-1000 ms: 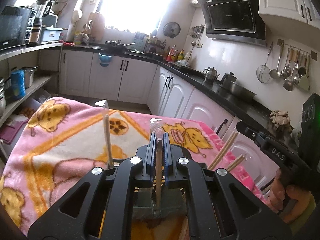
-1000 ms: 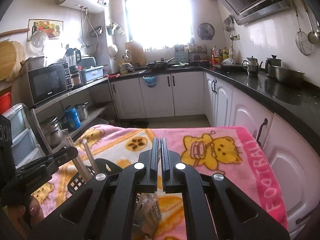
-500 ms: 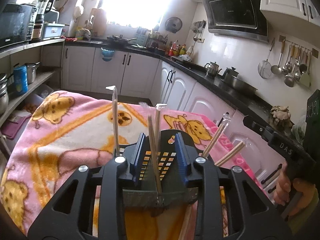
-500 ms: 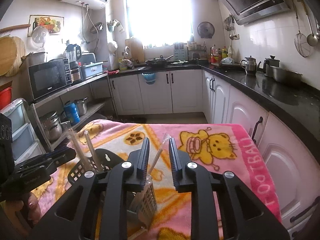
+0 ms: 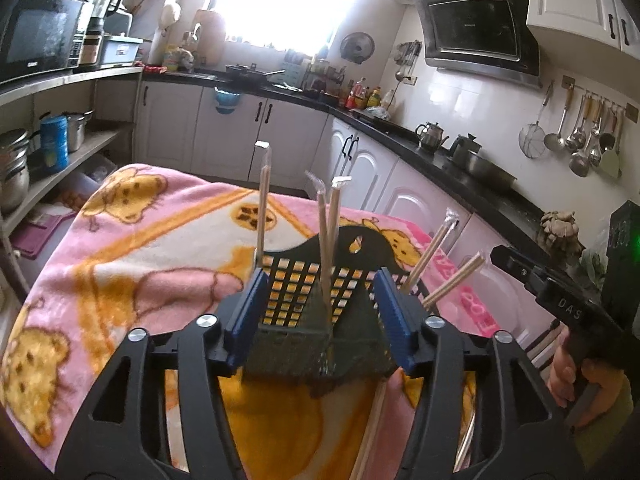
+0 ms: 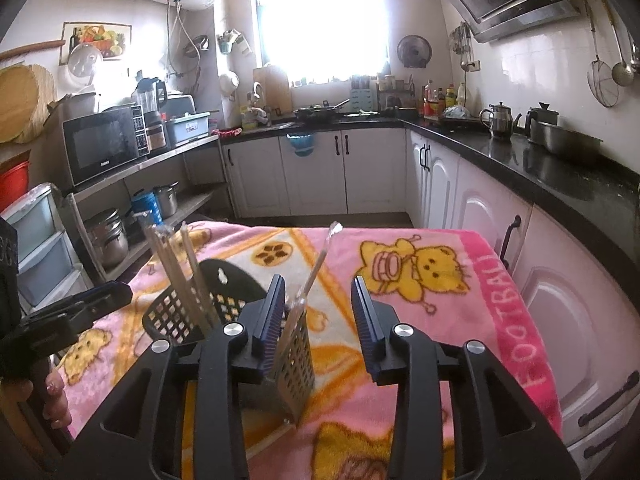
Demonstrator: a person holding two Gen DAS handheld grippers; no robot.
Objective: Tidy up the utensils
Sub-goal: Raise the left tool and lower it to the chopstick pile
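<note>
Pink blanket (image 5: 132, 240), wrapped chopsticks (image 5: 325, 248) upright

A pink blanket (image 6: 440, 256) with yellow bear cartoons covers the table. Beyond it, white cabinets (image 6: 316, 172) under a black counter (image 6: 520, 156) run along the far wall and down the blanket's right side. On that counter stand a kettle (image 6: 498, 118) and a steel basin (image 6: 568, 140). A range hood (image 5: 476, 32) hangs above them, with ladles (image 5: 580, 136) on the wall beside it. Left of the blanket, a microwave (image 6: 102, 144) sits on a shelf, with pots (image 6: 106, 236) below.
</note>
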